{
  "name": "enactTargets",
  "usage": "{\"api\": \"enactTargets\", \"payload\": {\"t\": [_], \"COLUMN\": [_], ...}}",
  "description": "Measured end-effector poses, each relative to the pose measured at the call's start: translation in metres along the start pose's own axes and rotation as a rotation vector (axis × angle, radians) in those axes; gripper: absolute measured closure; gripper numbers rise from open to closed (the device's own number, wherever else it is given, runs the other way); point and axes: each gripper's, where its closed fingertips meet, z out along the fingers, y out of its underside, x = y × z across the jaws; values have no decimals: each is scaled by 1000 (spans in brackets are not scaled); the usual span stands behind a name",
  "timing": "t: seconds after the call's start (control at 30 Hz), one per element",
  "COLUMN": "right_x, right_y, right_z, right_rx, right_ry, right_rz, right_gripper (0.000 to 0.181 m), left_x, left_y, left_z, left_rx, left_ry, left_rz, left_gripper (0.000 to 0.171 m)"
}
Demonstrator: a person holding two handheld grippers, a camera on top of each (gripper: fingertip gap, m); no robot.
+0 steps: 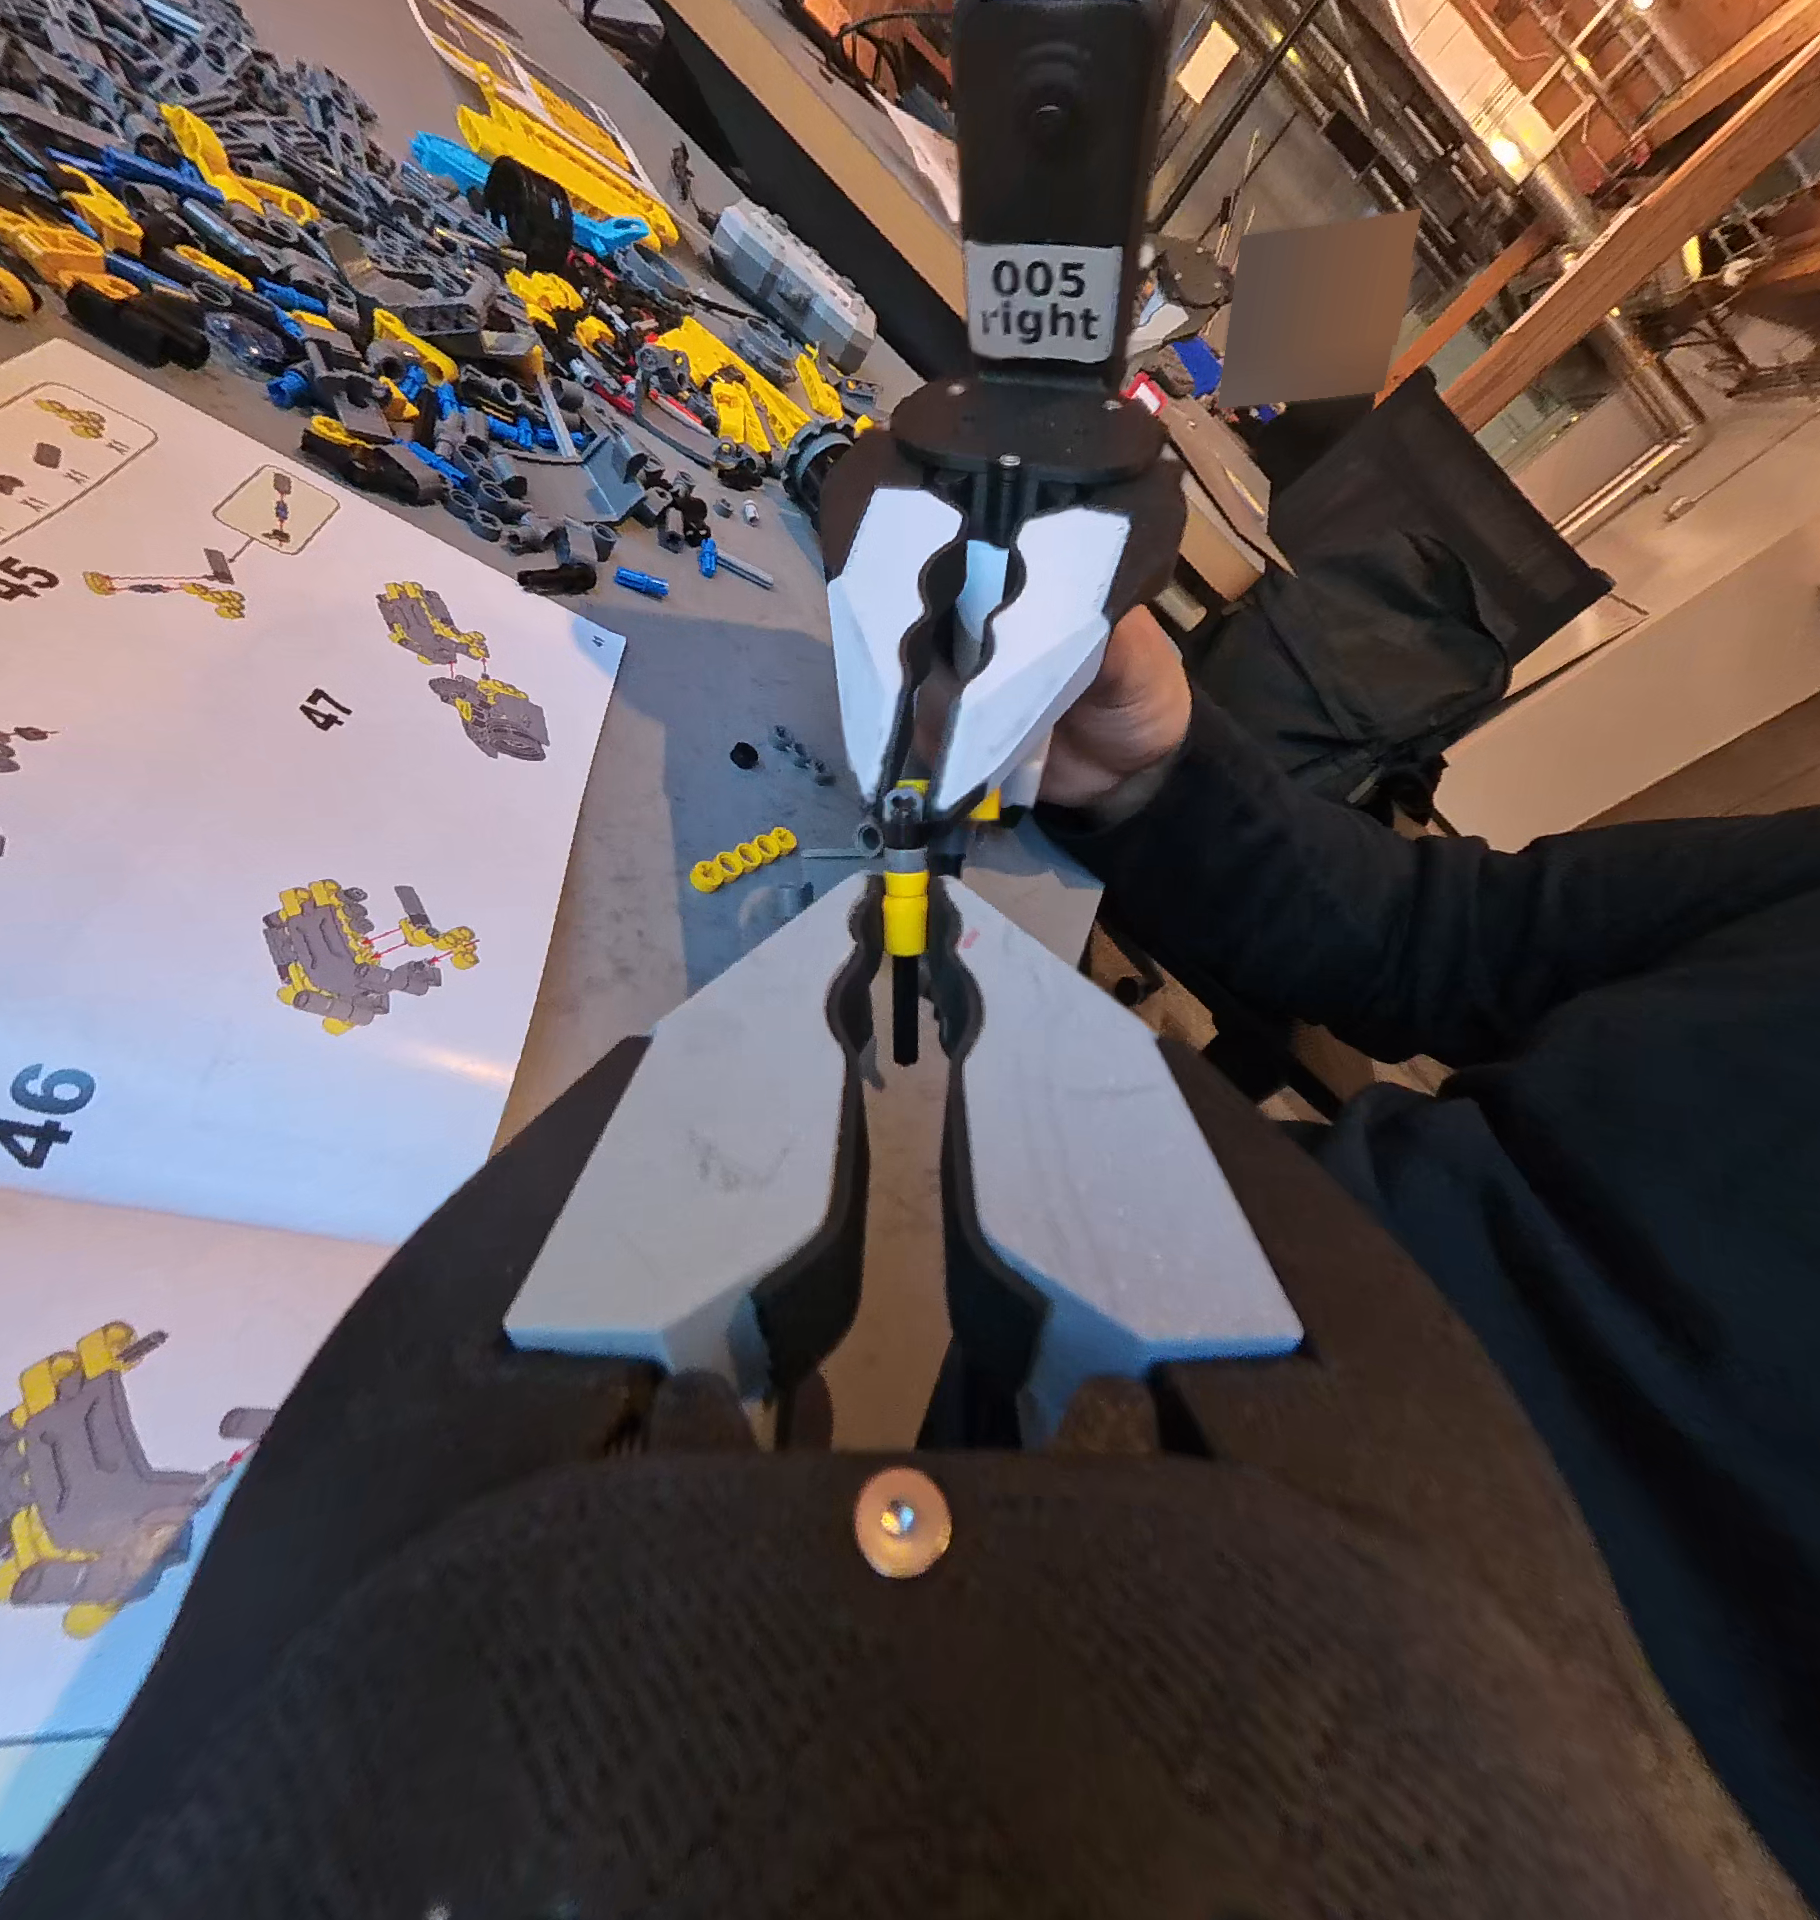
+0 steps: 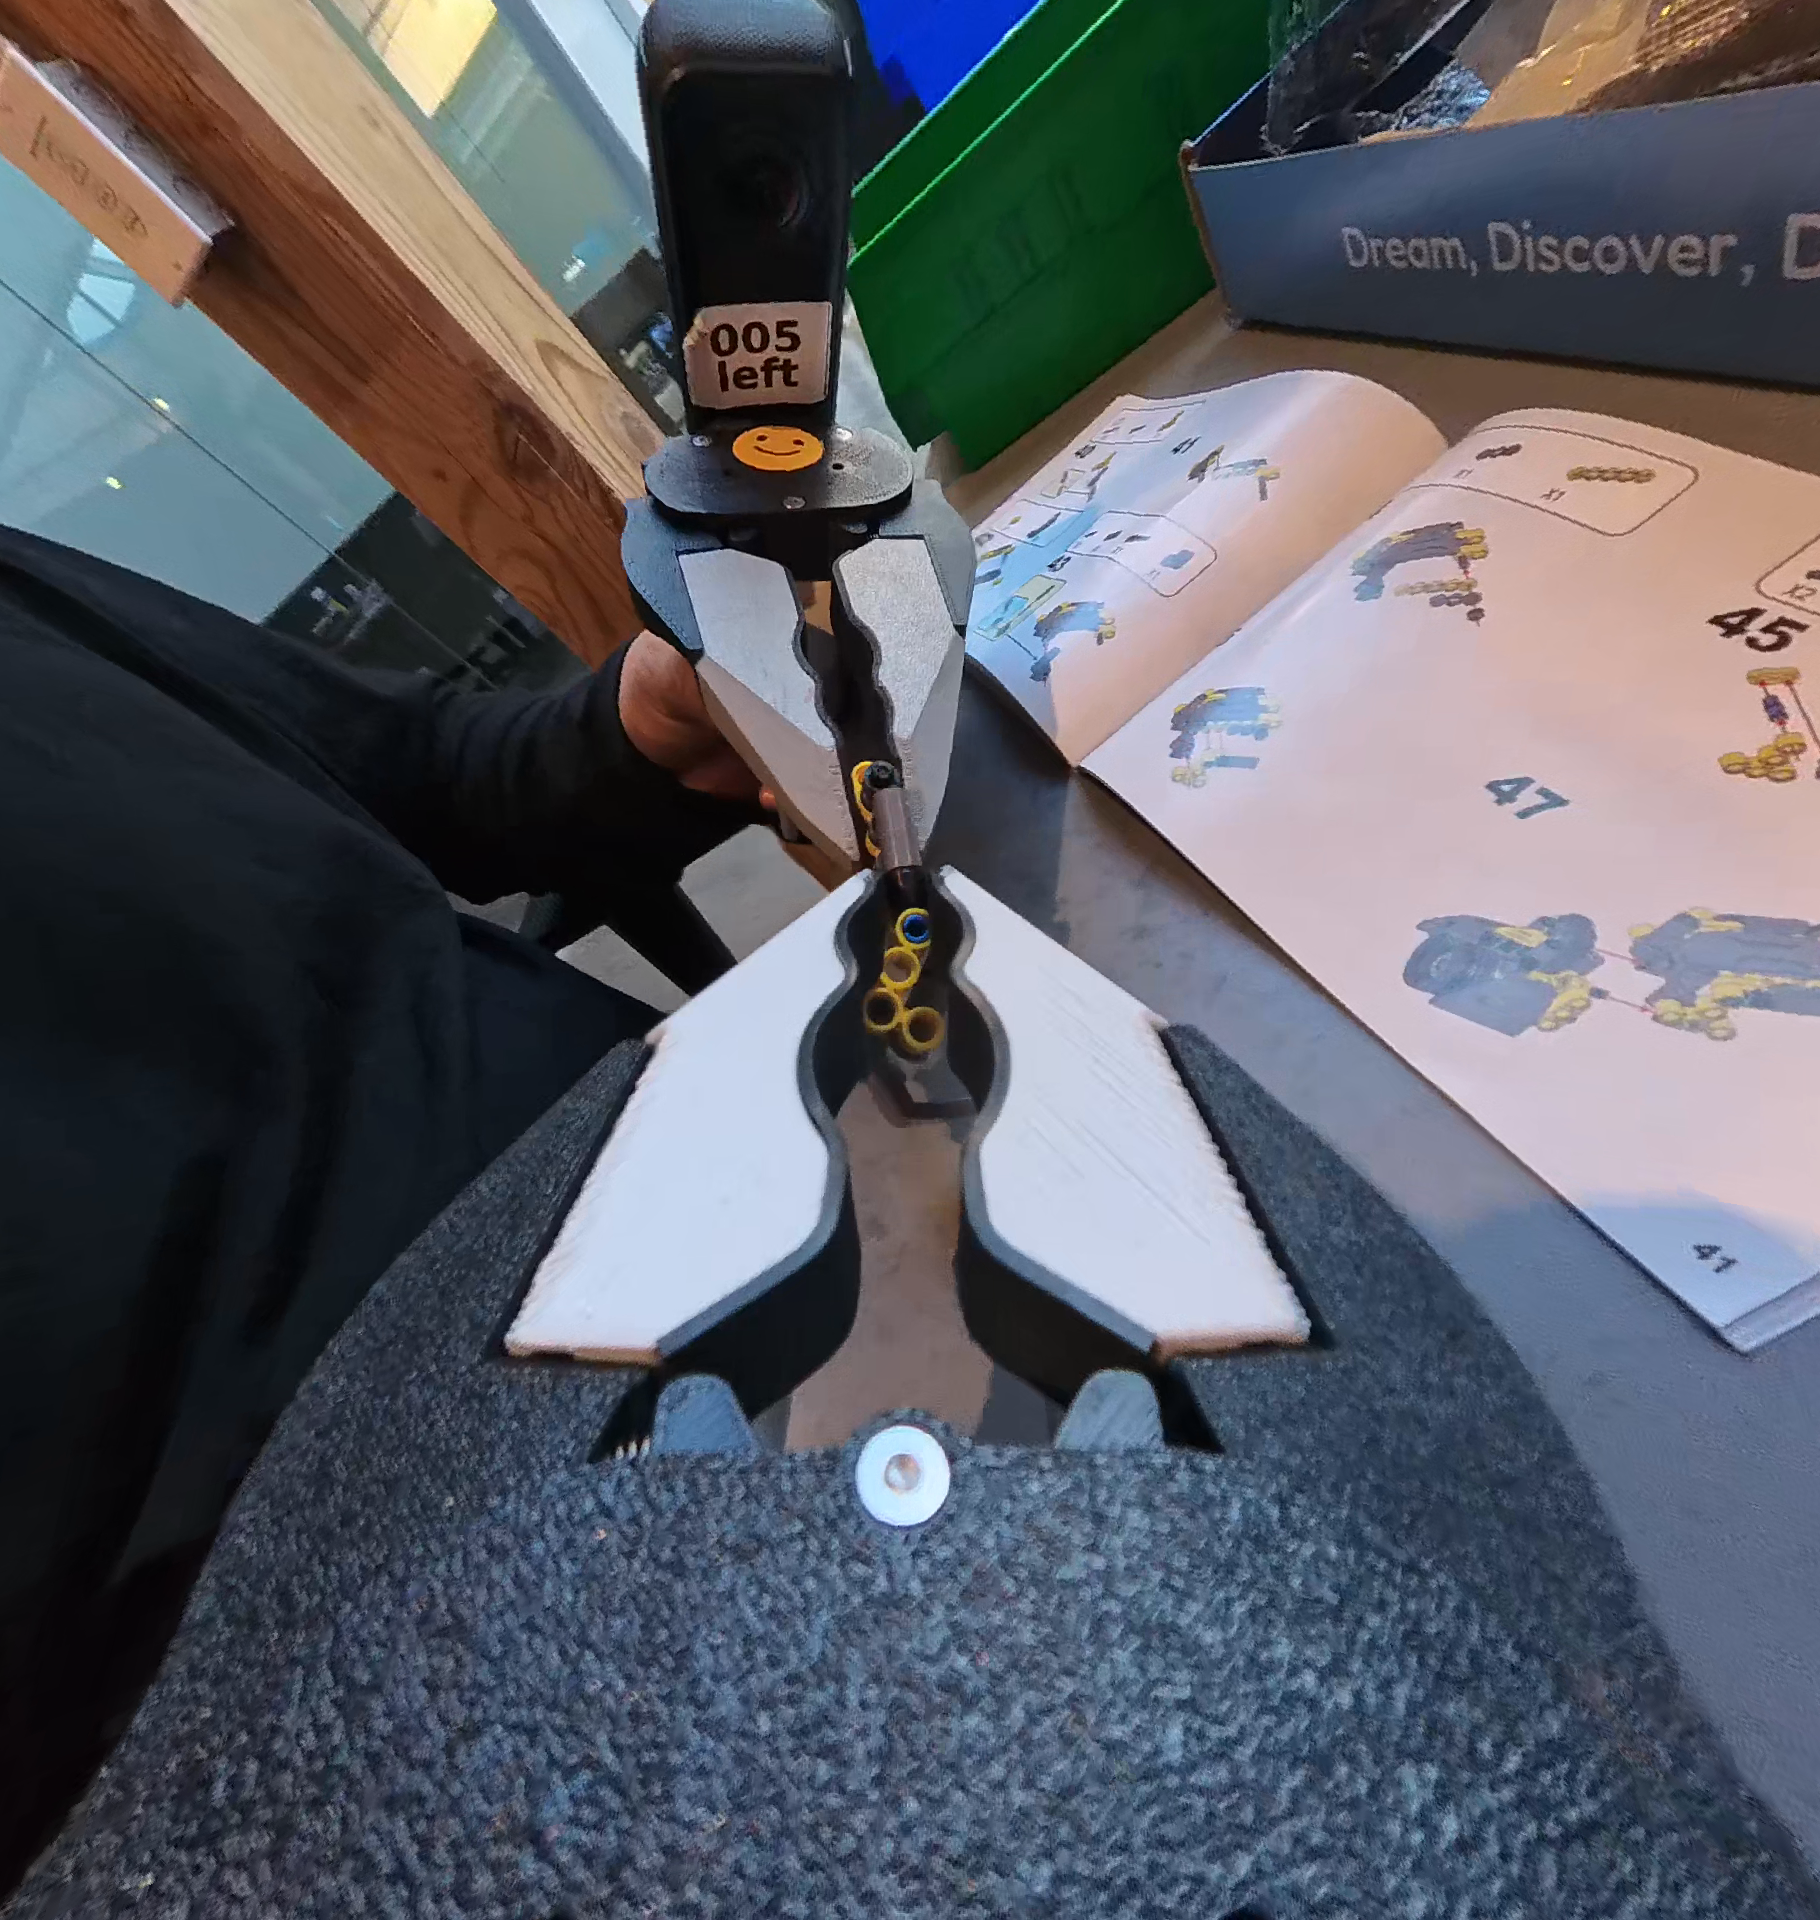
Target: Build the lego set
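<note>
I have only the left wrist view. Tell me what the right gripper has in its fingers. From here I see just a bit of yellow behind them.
Observer: The right gripper is shut on a yellow beam with round holes, which lies along the gap between its fingers.
Operator: Say what is in the hole nearest the tips.
Observer: The end of a blue pin shows in it.
Operator: Now report what lies beyond the booklet on that side.
Observer: A green bin and a dark blue box stand past the open instruction booklet.
</note>
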Motion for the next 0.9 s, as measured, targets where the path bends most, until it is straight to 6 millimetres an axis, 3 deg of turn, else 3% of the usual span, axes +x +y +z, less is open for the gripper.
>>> {"api": "enactTargets", "payload": {"t": [0.27, 0.43, 0.67, 0.9], "right_x": [-1, -3, -2, -4], "right_y": [-6, -16, 1, 9], "right_z": [-3, -17, -13, -12], "right_rx": [53, 138, -10, -90], "right_ry": [-66, -118, -11, 41], "right_rz": [86, 118, 11, -77], "right_gripper": [176, 179, 164, 167], "left_x": [1, -1, -1, 4], "left_y": [0, 3, 2, 2], "left_z": [2, 5, 4, 1], "left_rx": [12, -4, 5, -9], "left_ry": [27, 9, 19, 15], "left_rz": [-65, -76, -79, 9], "left_gripper": [165, 165, 166, 165]}}
